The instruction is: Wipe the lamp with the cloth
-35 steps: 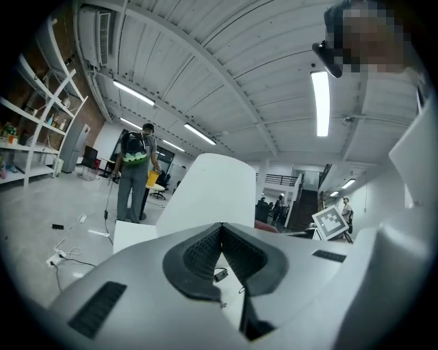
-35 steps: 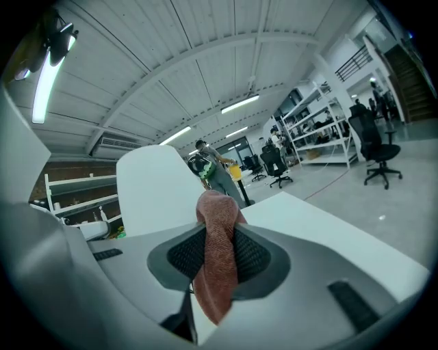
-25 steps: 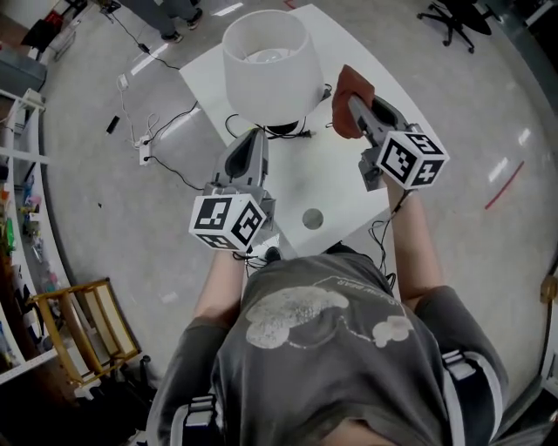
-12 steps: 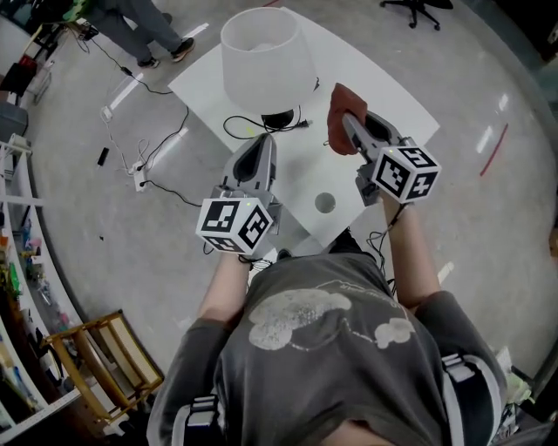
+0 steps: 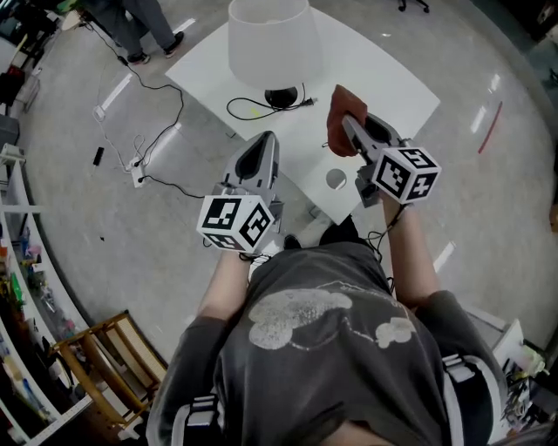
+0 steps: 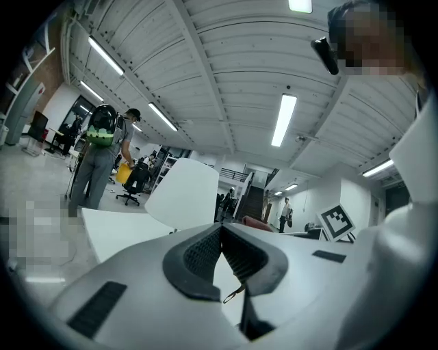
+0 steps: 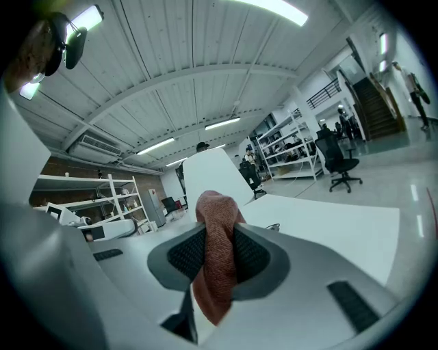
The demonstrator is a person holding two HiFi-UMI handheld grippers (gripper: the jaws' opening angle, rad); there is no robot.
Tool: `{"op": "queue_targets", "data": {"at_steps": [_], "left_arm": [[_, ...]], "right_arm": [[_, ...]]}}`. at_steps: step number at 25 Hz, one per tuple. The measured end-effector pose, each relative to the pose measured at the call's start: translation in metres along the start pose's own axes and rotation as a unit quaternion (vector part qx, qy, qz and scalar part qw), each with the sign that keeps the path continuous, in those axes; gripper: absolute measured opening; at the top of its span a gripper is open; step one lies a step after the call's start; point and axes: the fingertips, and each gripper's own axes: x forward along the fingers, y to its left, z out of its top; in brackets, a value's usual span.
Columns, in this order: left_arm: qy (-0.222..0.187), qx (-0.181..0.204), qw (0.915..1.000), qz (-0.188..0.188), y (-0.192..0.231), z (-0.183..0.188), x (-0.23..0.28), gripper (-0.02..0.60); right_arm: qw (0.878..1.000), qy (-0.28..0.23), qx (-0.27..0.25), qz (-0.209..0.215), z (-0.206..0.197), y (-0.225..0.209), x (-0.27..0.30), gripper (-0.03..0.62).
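Note:
A lamp with a white shade (image 5: 269, 40) and a black base (image 5: 281, 96) stands on the far part of a white table (image 5: 392, 87). Its shade also shows in the left gripper view (image 6: 183, 195) and in the right gripper view (image 7: 211, 179). My right gripper (image 5: 343, 122) is shut on a rust-red cloth (image 5: 342, 118), which bulges up between the jaws (image 7: 216, 256). It hovers right of the lamp, apart from it. My left gripper (image 5: 265, 138) is shut with nothing in it (image 6: 220, 229), near the table's front left edge.
A black cord (image 5: 253, 106) trails from the lamp base across the table. A round hole (image 5: 336, 179) sits near the table's front corner. Cables and a power strip (image 5: 138, 174) lie on the floor at left. A person (image 5: 131, 26) stands at the far left. A wooden frame (image 5: 96, 357) is behind me.
The lamp and table have slid up and away in the head view. Both grippers keep much the same pose, the right still holding the cloth.

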Motion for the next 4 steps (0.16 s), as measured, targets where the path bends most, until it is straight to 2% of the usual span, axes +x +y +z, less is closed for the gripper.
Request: {"op": "queue_targets", "data": {"at_steps": [4], "left_arm": [[0.006,-0.008,0.9999,0.001,0.0061,-0.0074,-0.0114,0.008]], "right_arm": [[1.0,0.002,-0.001,-0.008,-0.0106,0.0059,-0.0028,0.091]]}}
